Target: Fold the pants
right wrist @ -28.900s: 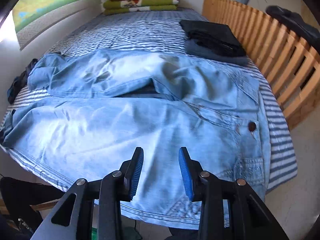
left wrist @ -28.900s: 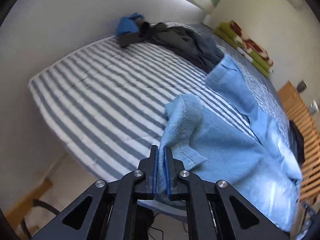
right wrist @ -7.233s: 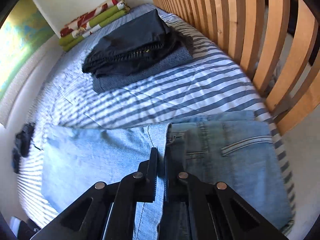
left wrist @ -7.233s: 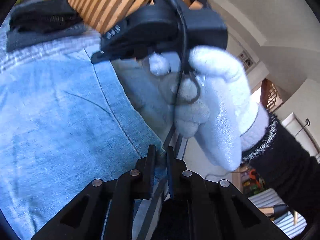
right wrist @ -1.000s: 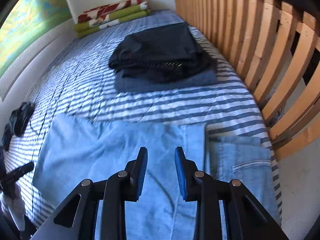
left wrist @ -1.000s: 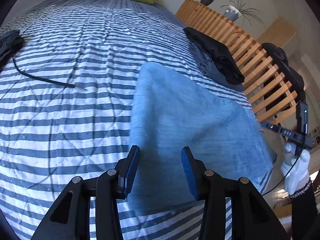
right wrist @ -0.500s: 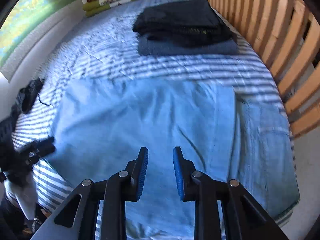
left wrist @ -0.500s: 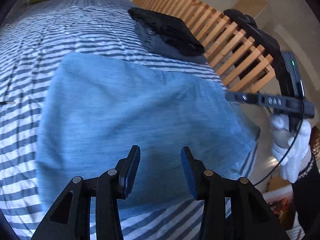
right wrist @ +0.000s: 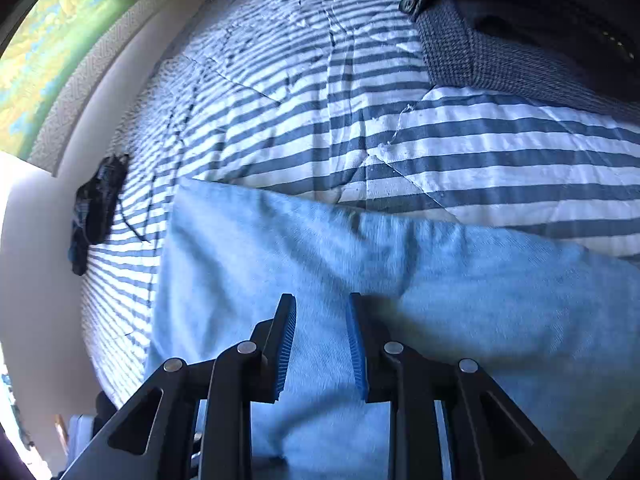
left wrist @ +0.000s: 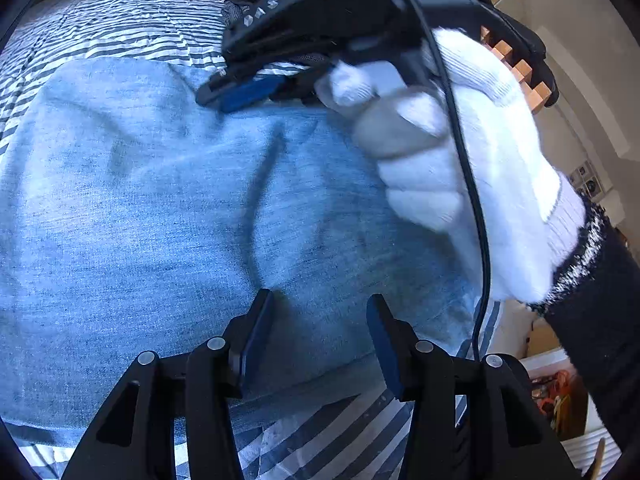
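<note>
Denim was folded to a rough rectangle near the bed's edge. Compared with half a second earlier, both my tongs had dropped in close over the jeans (left wrist: 168, 216). Left tongs (left wrist: 318, 322) had just been opening, standing wide over the near edge, nothing between the pads. Right tongs (right wrist: 322, 320) had just been closing, narrow gap, tips low on the cloth, and I couldn't tell if they pinched any. My gloved right hand (left wrist: 472, 168) crossed the left view. My read: next fold starting. Jeans: pale, soft-washed twill with one long diagonal crease. Bed cover (right wrist: 440, 128): quilted blue and white stripes. Dark folded clothes (right wrist: 520, 48) at far right.
</note>
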Demonstrator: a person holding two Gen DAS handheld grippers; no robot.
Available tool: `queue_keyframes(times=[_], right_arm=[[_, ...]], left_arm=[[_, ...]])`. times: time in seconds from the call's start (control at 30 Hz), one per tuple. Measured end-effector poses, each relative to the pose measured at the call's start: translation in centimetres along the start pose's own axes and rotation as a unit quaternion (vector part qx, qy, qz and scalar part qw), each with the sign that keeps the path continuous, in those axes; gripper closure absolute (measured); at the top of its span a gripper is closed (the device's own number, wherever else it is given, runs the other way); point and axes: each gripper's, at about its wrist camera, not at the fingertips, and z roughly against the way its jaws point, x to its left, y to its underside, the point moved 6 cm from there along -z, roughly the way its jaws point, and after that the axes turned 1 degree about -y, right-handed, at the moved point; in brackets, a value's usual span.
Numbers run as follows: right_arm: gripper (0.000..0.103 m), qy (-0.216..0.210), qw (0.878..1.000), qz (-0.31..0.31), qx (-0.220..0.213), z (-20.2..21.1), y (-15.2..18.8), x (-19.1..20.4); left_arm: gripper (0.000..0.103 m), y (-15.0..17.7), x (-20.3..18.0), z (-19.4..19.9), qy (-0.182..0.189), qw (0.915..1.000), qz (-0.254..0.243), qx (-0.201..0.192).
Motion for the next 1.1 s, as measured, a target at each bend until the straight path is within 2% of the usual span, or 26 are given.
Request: queue_keyframes(times=[0.07, 0.1, 0.13, 0.23, 0.3, 0.37, 0.43, 0.5, 0.6, 0.67, 0.7, 0.77, 0.83, 0.87, 0.93, 0.97, 1.0, 1.1], right_arm=[[0.085, 0.035, 0.997, 0.001, -0.061, 1.2, -2.3, -0.1], [0.083, 0.041, 0.995, -0.014, -0.085, 2.1, -3.1, -0.6], [0.081, 0.025, 0.995, -0.028, -0.089, 2.9, -3.5, -0.9], [0.081, -0.005, 0.996, -0.026, -0.081, 5.3, -2.2, -0.8], [0.081, -0.019, 0.997, -0.014, -0.072, 6.3, -0.2, -0.5], [0.081, -0.035, 0.998, -0.013, -0.043, 5.6, 2.5, -0.8], [0.081, 0.040, 0.999, -0.007, -0.018, 4.0, 4.8, -2.7], [0.083, 0.050, 0.998, -0.004, -0.027, 3.8, 5.5, -3.2], [0.081, 0.034, 0.998, -0.017, -0.049, 5.4, 5.1, -2.1], [0.081, 0.019, 0.998, 0.006, -0.062, 6.3, 5.3, -0.1], [0.080, 0.015, 0.998, 0.017, -0.058, 6.1, 5.5, 0.9], [0.078, 0.020, 0.999, 0.021, -0.033, 3.9, 5.6, 2.6], [0.078, 0.024, 0.999, 0.016, -0.018, 2.0, 4.9, 4.2], [0.077, 0.014, 1.000, 0.017, -0.014, 1.5, 4.5, 5.4], [0.071, -0.002, 1.000, 0.027, -0.004, 0.4, 3.1, 8.6], [0.061, -0.003, 1.000, 0.031, 0.002, -0.2, 2.4, 10.1], [0.055, -0.001, 0.999, 0.038, 0.013, -1.0, 1.7, 11.8], [0.055, 0.031, 0.997, 0.056, 0.052, -3.7, 0.3, 15.7]], left_arm=[[0.050, 0.2, -0.2, 0.0, -0.001, 1.0000, -0.005, 0.000], [0.050, 0.3, -0.3, 0.1, 0.001, 1.0000, -0.007, 0.002], [0.050, 0.4, -0.2, 0.2, 0.003, 1.0000, -0.007, 0.003], [0.050, 0.5, 0.1, 0.8, 0.005, 1.0000, 0.004, -0.003], [0.049, 0.4, 0.5, 1.8, 0.003, 0.9997, 0.012, -0.020], [0.050, 0.2, 1.4, 3.5, 0.000, 0.9991, 0.018, -0.039], [0.049, -0.1, 3.1, 6.3, -0.021, 0.9968, 0.026, -0.072], [0.048, 0.5, 5.9, 10.0, -0.061, 0.9905, 0.055, -0.110], [0.044, 2.1, 11.2, 14.6, -0.119, 0.9734, 0.128, -0.148], [0.041, 2.5, 14.3, 15.5, -0.143, 0.9654, 0.161, -0.147], [0.040, 2.7, 15.4, 15.3, -0.139, 0.9638, 0.179, -0.141], [0.038, 2.8, 16.6, 14.1, -0.107, 0.9662, 0.202, -0.120], [0.038, 3.1, 16.7, 12.5, -0.092, 0.9690, 0.206, -0.101], [0.040, 3.2, 16.5, 11.7, -0.087, 0.9702, 0.203, -0.100], [0.055, 2.8, 16.4, 10.5, -0.082, 0.9728, 0.192, -0.100], [0.069, 3.0, 16.2, 10.2, -0.088, 0.9737, 0.186, -0.098], [0.079, 3.0, 15.9, 10.1, -0.092, 0.9743, 0.180, -0.100], [0.091, 2.6, 14.8, 11.0, -0.068, 0.9738, 0.177, -0.126]])
